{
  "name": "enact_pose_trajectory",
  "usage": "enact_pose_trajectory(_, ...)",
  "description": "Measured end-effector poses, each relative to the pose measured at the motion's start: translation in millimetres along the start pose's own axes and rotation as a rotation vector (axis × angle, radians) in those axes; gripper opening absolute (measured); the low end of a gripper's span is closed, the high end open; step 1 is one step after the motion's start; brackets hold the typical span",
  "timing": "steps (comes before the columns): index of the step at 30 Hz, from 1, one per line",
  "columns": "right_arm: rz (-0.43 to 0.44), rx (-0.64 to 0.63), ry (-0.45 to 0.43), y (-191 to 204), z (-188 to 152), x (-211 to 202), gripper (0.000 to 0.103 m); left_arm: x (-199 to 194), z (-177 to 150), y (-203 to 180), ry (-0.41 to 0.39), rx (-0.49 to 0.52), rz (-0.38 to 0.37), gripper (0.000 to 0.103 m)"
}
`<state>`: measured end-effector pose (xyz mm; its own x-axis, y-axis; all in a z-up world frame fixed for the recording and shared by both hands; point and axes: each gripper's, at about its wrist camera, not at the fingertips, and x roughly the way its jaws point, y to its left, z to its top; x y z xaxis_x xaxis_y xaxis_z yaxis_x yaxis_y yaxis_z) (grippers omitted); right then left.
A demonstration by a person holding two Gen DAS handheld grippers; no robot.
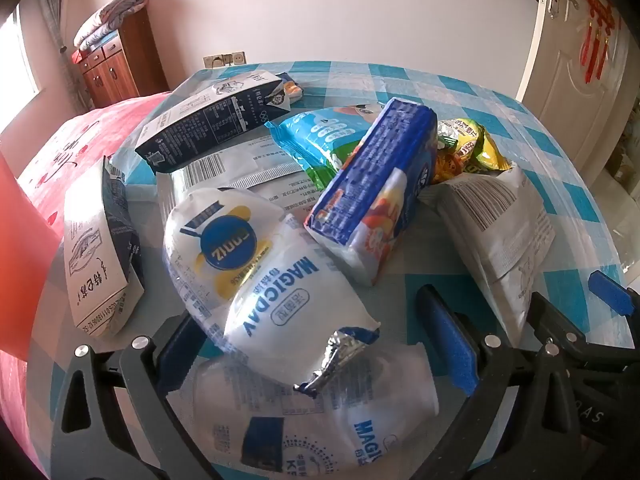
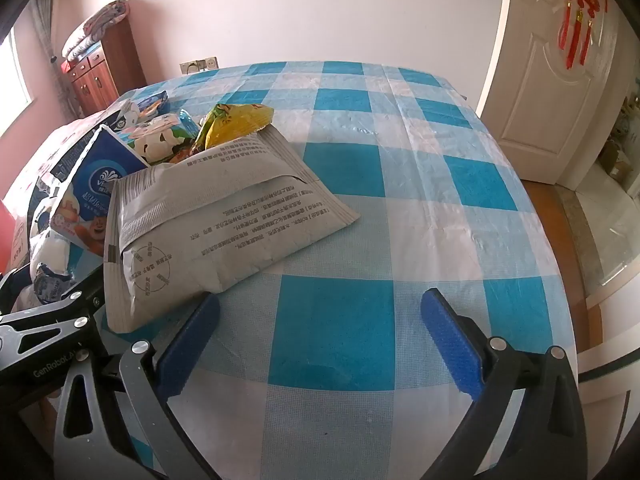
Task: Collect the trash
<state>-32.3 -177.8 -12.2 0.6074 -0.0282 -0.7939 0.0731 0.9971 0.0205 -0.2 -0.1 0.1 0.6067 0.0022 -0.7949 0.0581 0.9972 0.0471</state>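
Trash lies in a heap on the blue-and-white checked tablecloth (image 2: 400, 184). In the left wrist view my left gripper (image 1: 308, 308) is open, its jaws either side of a white MAGICDAY snack bag (image 1: 276, 276) that rests on a tipped paper cup (image 1: 320, 412). Behind them are a blue tissue pack (image 1: 376, 184), two dark milk cartons (image 1: 212, 120) (image 1: 104, 248), a blue-green wrapper (image 1: 316, 140) and a yellow snack bag (image 1: 468, 148). My right gripper (image 2: 322, 300) is open over bare cloth. Its left finger (image 2: 188, 344) touches the near corner of a grey mailer bag (image 2: 220, 216).
Something orange-red (image 1: 16, 240) stands at the far left, beside a bed with a red cover (image 1: 72, 148). A wooden cabinet (image 1: 116, 68) is at the back left and a white door (image 2: 552, 80) on the right. The table's right edge drops to the floor (image 2: 568, 240).
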Motion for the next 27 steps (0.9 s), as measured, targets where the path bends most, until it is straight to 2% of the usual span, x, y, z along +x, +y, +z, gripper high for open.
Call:
enact_pose_trajectory(11, 0.002, -0.006, 0.006, 1, -3, -6, 0.099, -8, -10, -2, 0.003, -0.005, 0.008, 0.099)
enact_pose_trajectory(18, -0.001, 0.018, -0.01, -9, -18, -19, 0.099, -46, -27, 5, -0.074, 0.039, 0.019, 0.099)
enact_pose_trajectory(22, 0.003, 0.033, -0.056, -16, -27, -40, 0.099, -68, -27, 8, -0.113, 0.043, 0.025, 0.099)
enact_pose_trajectory(27, 0.015, 0.026, -0.156, -19, -24, -80, 0.099, -99, -25, 16, -0.169, 0.049, 0.049, 0.099)
